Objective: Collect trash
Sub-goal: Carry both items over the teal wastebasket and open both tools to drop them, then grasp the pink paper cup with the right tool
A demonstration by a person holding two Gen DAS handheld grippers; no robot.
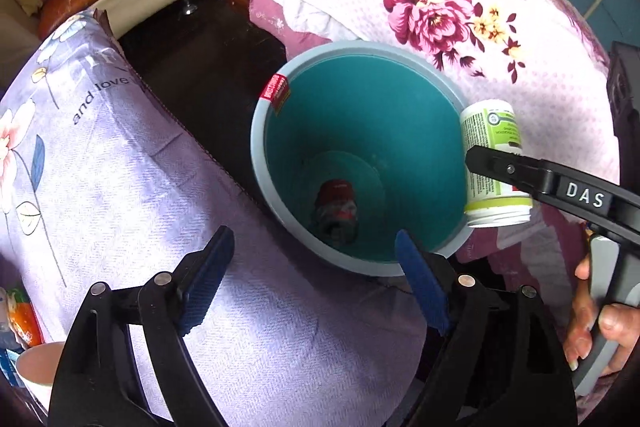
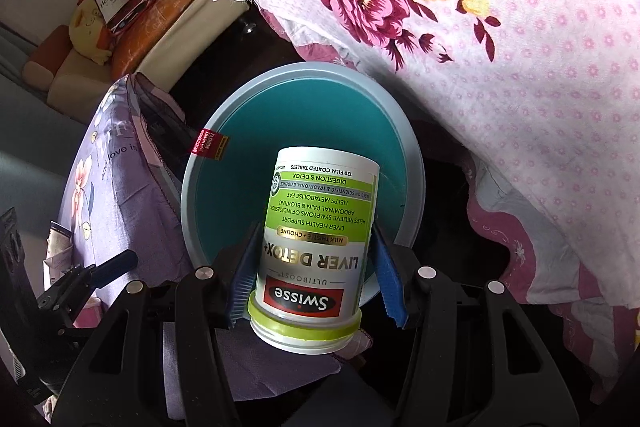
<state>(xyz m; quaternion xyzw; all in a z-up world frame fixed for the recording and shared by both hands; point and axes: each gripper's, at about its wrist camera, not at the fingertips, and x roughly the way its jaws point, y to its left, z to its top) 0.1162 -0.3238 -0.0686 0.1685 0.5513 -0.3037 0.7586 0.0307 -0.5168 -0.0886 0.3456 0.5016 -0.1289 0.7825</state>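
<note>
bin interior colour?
Teal inside the bin, with a pale grey-blue rim. Left wrist view shows it best, looking straight down into it.

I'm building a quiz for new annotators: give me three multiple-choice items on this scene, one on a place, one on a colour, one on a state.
1. Where is the red-topped piece of trash?
A. on the floral bedspread
B. at the bottom of the bin
C. in the left gripper

2. What colour is the inside of the bin?
A. teal
B. orange
C. white

3. How does the right gripper stand?
A. open and empty
B. out of sight
C. shut on the supplement bottle

Answers:
1 B: the trash lies deep inside the bin.
2 A: its inner wall is teal under a pale grey rim.
3 C: the right gripper has both pads pressed on the supplement bottle, while the left gripper stands open and empty.
</note>
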